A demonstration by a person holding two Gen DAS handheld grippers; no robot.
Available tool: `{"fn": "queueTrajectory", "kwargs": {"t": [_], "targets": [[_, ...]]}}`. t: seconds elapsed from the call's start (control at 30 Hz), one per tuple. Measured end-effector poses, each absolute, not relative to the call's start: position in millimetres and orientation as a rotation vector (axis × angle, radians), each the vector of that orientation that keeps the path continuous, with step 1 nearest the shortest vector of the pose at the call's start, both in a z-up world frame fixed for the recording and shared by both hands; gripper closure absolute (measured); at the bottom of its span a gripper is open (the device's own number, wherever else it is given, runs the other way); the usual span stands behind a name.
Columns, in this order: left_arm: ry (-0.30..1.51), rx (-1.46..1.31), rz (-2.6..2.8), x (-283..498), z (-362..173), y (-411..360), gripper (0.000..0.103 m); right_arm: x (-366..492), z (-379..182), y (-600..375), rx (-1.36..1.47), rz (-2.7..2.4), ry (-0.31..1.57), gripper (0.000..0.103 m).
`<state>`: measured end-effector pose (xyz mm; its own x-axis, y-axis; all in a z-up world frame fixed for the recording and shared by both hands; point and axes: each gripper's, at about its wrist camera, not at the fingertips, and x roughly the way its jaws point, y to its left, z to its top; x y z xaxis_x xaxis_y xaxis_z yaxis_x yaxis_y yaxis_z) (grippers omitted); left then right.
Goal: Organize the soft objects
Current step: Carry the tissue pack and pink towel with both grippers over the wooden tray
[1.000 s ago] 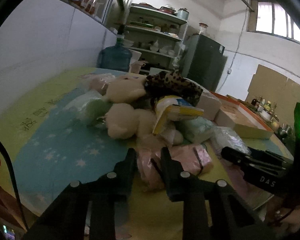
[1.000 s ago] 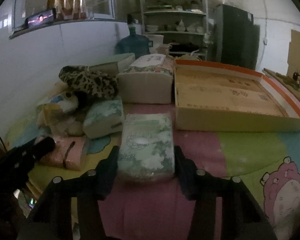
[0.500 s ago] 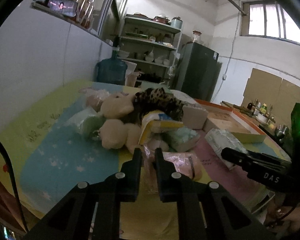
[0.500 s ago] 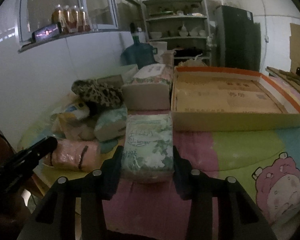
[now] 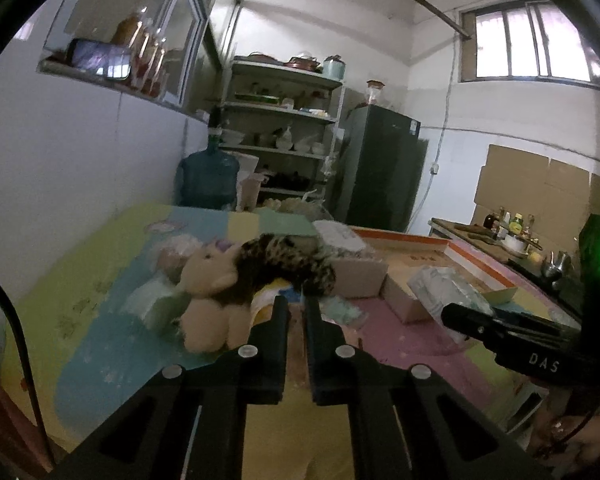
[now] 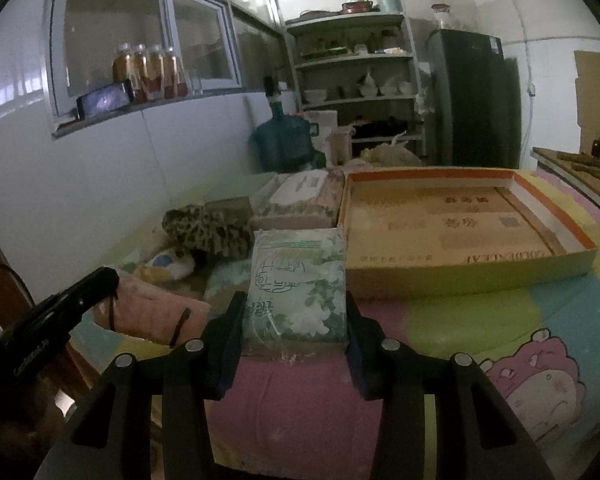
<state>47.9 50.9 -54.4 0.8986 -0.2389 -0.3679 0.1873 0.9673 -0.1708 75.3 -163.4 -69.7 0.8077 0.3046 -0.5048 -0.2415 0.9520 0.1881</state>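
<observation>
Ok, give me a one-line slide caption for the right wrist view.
Right gripper clamps a green floral tissue pack before the shallow cardboard tray.

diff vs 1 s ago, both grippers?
Left gripper closed from open onto the pink pack and lifted it. Right gripper already straddled the tissue pack; it tightened slightly and raised it off the mat. Unchanged: plush toy, leopard cloth and cardboard tray stay put.
</observation>
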Motion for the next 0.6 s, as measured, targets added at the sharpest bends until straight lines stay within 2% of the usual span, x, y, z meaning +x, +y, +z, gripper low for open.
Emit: {"fn": "queueTrajectory", "kwargs": {"t": [0.6], "targets": [[0.313,-0.092,-0.402,87.1,-6.7,-12.4,0.096,71.4,-29.7,-229.4,0.143,0.167,0.425,0.058]]}}
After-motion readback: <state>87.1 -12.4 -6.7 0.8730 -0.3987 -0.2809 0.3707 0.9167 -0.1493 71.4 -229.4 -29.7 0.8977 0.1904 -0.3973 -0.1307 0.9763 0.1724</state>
